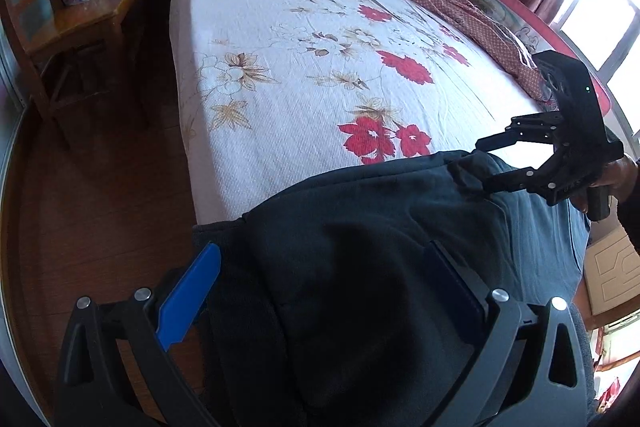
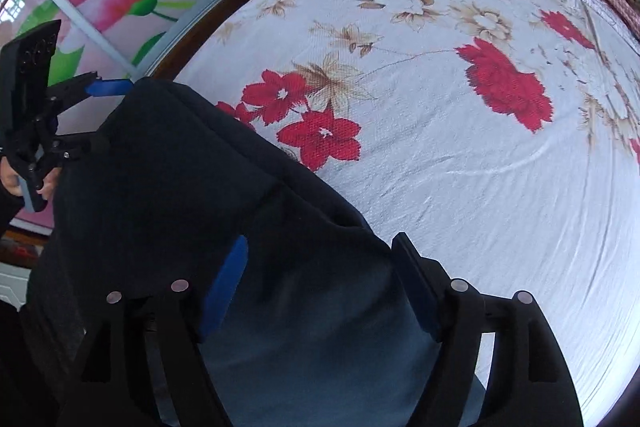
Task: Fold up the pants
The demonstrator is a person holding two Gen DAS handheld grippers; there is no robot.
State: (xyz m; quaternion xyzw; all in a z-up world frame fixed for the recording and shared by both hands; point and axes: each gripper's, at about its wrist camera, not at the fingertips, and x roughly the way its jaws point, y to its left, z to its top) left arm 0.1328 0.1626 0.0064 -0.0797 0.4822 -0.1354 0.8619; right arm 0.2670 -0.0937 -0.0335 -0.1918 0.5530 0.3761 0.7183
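Dark cloth masks both sets of fingers

The pants (image 1: 360, 247) cover the left gripper's (image 1: 326, 291) right fingertip and run off the bottom edge below it. On the right gripper (image 2: 322, 279), cloth drapes over the left finger's (image 2: 224, 283) base; whether either gripper actually pinches cloth cannot be told. Ahead of the left gripper, the bed's (image 1: 280, 75) near corner lies buried under the cloth.

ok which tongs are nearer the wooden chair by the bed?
Left. The left tongs hold the pants at the bed's chair-side edge; the right tongs sit farther toward the window side. Chair.
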